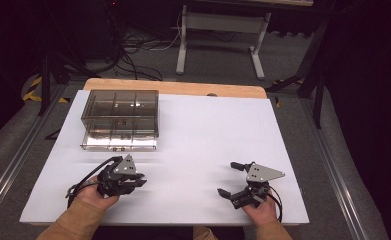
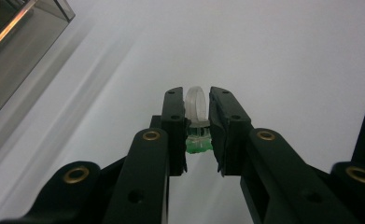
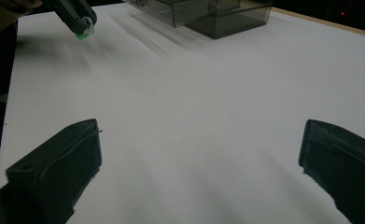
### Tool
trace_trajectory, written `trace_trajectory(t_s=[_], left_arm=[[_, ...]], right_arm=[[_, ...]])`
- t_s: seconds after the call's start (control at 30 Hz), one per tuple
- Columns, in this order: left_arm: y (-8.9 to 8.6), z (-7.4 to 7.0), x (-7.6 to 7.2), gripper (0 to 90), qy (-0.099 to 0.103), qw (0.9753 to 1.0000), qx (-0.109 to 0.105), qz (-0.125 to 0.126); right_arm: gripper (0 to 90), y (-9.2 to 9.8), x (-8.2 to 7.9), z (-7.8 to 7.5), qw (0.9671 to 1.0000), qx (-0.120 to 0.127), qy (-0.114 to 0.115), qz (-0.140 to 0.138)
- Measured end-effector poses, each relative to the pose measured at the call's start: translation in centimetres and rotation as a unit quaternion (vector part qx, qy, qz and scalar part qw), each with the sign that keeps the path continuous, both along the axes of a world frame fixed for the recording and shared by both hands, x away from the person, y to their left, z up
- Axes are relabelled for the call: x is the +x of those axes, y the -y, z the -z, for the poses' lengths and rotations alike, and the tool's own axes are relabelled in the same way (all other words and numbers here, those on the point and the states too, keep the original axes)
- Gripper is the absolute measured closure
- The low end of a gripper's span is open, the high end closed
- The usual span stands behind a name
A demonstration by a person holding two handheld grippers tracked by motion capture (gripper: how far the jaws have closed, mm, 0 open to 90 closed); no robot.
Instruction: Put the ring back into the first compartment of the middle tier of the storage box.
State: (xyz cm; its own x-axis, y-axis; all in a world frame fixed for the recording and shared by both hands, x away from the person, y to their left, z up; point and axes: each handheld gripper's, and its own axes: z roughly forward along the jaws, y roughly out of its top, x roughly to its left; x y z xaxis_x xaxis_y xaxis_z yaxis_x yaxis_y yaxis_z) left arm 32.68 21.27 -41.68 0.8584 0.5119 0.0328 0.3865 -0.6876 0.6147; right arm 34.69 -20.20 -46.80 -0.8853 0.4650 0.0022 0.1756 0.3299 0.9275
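Note:
A small clear plastic ring with a green stone (image 2: 198, 133) is pinched between the black jaws of my left gripper (image 2: 198, 100), which is shut on it above the white table top. From above, the left gripper (image 1: 141, 180) sits near the front left and points right. My right gripper (image 1: 228, 178) is at the front right, its jaws spread wide and pointing left with nothing between them. In the right gripper view, my right gripper (image 3: 199, 135) stands open over bare table, with the left gripper (image 3: 73, 11) and the green ring (image 3: 82, 34) far off at the top left.
A smoky clear compartment box (image 1: 120, 107) stands at the back left, with a lower tray (image 1: 119, 140) sticking out toward me. The white table sheet (image 1: 208, 130) lies between the grippers and the box. Its front edge runs just behind both hands.

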Motion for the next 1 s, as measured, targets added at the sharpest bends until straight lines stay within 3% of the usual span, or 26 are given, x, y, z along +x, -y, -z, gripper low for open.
trace_trajectory(t_s=[0.63,1.0], left_arm=[[-1.0,-1.2,0.3,77.3,0.009,0.9995,-0.026,-0.019],[-1.1,-1.8,0.5,77.3,0.015,0.9992,-0.023,-0.029]], right_arm=[[0.0,0.0,0.0,0.0,1.0000,0.000,0.001,0.000],[0.0,0.1,0.0,-0.1,1.0000,0.003,0.003,-0.001]])
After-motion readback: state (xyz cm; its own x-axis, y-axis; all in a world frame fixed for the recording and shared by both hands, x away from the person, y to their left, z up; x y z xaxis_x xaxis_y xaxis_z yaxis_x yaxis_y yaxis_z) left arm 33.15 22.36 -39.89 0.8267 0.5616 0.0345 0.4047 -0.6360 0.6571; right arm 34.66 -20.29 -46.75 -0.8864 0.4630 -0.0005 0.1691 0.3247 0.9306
